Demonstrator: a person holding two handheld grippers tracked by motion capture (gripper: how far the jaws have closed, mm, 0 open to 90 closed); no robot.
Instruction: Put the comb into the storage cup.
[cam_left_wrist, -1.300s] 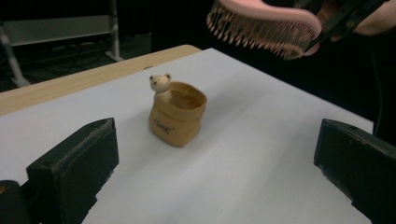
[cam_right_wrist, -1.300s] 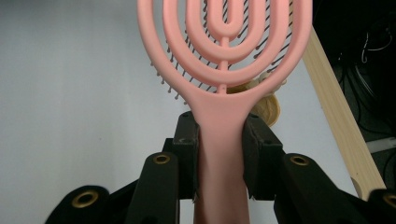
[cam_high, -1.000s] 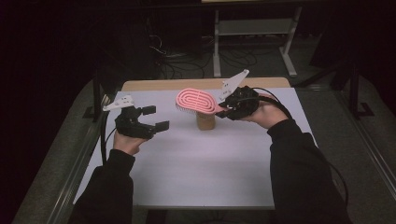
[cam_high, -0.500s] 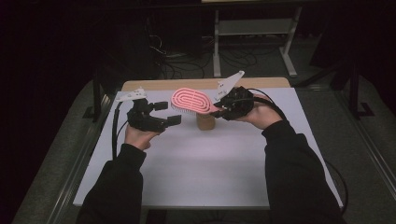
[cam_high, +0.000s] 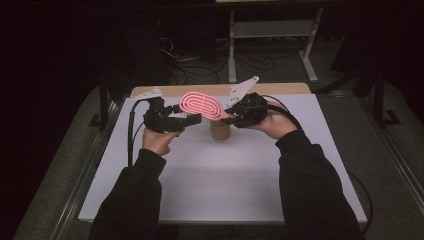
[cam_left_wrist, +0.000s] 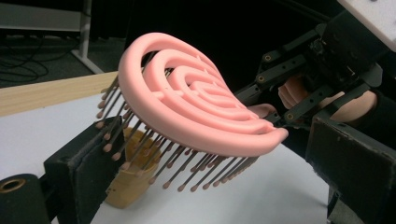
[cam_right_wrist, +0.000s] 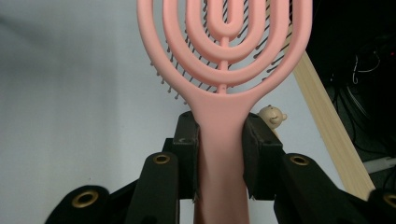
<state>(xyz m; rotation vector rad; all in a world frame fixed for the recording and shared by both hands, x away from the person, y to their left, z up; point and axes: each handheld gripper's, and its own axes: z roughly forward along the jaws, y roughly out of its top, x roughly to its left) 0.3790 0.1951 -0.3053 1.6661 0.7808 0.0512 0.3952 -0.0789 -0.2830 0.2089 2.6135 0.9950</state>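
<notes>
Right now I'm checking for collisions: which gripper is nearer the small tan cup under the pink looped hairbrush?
Left. The left gripper sits beside the cup; the right gripper clamps the hairbrush handle above it.

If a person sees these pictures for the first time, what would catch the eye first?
Most striking is the pink hairbrush, held in the air above the white table; the right gripper is shut on its handle. The left gripper reaches toward the brush head with open fingers. A small tan cup stands under the brush.

Both forearms reach in over the table. The right gripper (cam_high: 229, 113) is clamped tight, pointing left. The left gripper (cam_high: 192, 119) points right — jaws wide apart, having just closed a little, seemingly pressing on nothing.
</notes>
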